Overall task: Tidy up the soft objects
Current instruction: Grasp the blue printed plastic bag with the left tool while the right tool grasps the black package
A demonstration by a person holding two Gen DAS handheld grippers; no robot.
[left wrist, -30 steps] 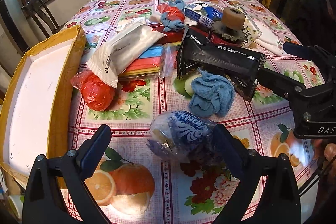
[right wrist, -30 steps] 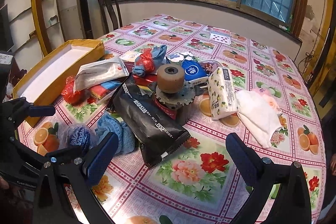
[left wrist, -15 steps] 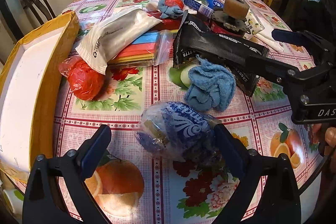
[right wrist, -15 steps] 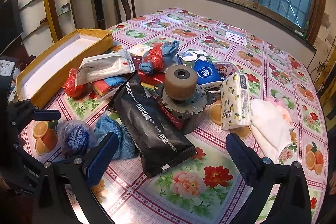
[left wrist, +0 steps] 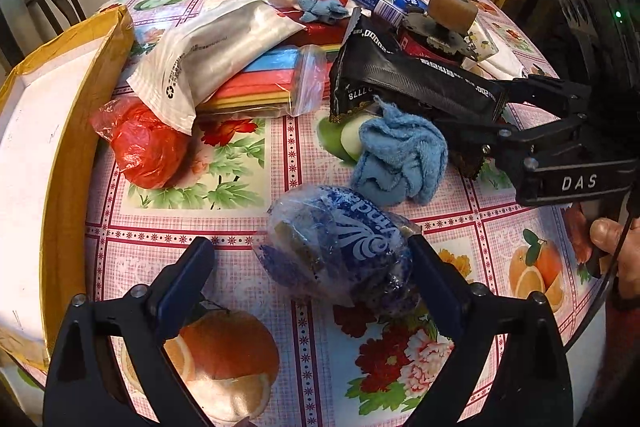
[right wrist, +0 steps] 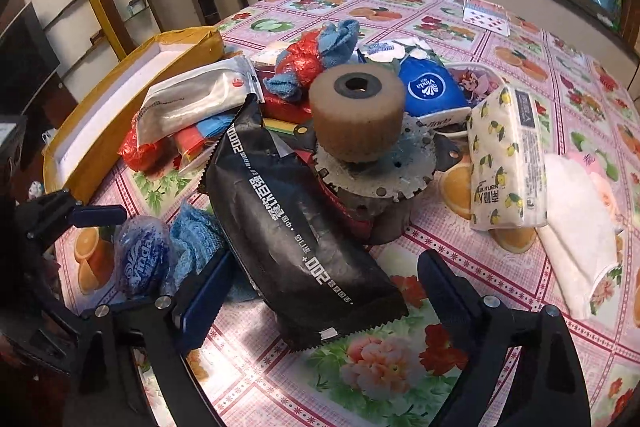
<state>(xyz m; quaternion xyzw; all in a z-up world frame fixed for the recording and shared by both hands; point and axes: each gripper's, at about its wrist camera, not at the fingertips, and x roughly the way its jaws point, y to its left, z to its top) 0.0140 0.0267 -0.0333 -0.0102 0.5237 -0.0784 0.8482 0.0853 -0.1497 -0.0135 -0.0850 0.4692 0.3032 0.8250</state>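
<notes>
A blue printed tissue pack in clear wrap [left wrist: 340,251] lies on the flowered tablecloth between the fingers of my open left gripper [left wrist: 308,243], close to the right finger. Just beyond it sits a crumpled blue towel [left wrist: 400,159]. My right gripper [right wrist: 326,259] is open and straddles the near end of a black foil pouch [right wrist: 296,227]. The right wrist view also has the blue pack [right wrist: 140,259] and the towel [right wrist: 196,239] at the left. A white cloth [right wrist: 576,227] and a lemon-print tissue pack [right wrist: 508,155] lie to the right.
A yellow box with a white inside [left wrist: 64,155] stands at the left table edge. Beside it are a red plastic bag [left wrist: 148,151], a white pouch [left wrist: 216,55] and coloured sheets in a zip bag [left wrist: 272,79]. A sponge roll on a toothed disc [right wrist: 356,111] tops the pile.
Both grippers have come forward and lower over the table. The left one now has the blue pack between its fingers, and the right one has reached over the black pouch's end.
</notes>
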